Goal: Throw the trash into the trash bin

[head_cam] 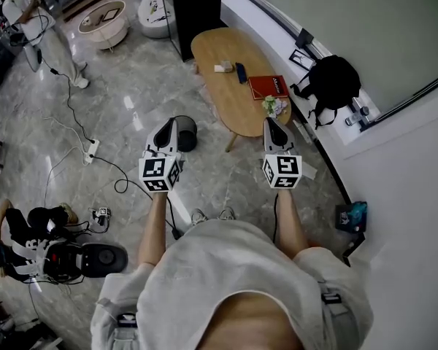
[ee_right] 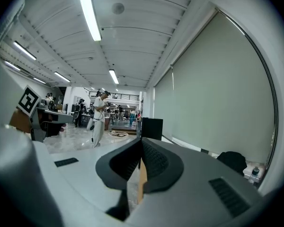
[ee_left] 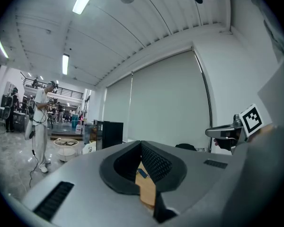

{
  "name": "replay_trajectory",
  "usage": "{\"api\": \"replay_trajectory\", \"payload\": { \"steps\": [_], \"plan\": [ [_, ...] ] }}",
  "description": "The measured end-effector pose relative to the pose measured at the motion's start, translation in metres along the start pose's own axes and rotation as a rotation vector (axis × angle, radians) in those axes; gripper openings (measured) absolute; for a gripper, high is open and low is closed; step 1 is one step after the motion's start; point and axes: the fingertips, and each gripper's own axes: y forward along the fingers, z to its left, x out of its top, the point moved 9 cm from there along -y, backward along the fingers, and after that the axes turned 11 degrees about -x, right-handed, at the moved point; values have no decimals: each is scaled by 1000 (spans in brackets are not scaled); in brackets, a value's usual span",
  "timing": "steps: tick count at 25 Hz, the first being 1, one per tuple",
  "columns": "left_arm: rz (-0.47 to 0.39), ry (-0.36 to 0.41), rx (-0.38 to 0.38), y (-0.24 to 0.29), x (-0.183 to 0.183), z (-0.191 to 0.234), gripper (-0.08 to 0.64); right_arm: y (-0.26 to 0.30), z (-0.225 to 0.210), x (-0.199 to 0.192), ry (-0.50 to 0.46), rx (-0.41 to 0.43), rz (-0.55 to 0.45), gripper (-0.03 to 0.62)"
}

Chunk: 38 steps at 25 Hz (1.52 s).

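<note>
Trash bin (head_cam: 186, 133) upright, mouth up, beside wooden table (head_cam: 217, 48), left gripper (head_cam: 167, 124) and right gripper (head_cam: 269, 122) both closed, empty, aimed forward

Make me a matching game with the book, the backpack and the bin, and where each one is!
Things:
1. book
2. backpack
3. bin

Places:
A. on the floor
B. on the white ledge
C. on the wooden table

Pairs: 1-C, 2-B, 3-A
</note>
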Motion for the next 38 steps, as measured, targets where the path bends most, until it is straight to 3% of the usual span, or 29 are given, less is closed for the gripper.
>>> {"api": "replay_trajectory", "payload": {
  "steps": [13, 23, 38],
  "plan": [
    [5, 16, 49, 9, -2, -13, 17, 8, -22, -5, -14, 59, -6, 31],
    [13, -13, 109, 11, -14, -16, 17, 23, -35, -9, -11, 88, 1, 31],
    [16, -1, 60, 82, -20, 42, 17, 104, -25, -12, -22, 72, 24, 31]
  ]
}}
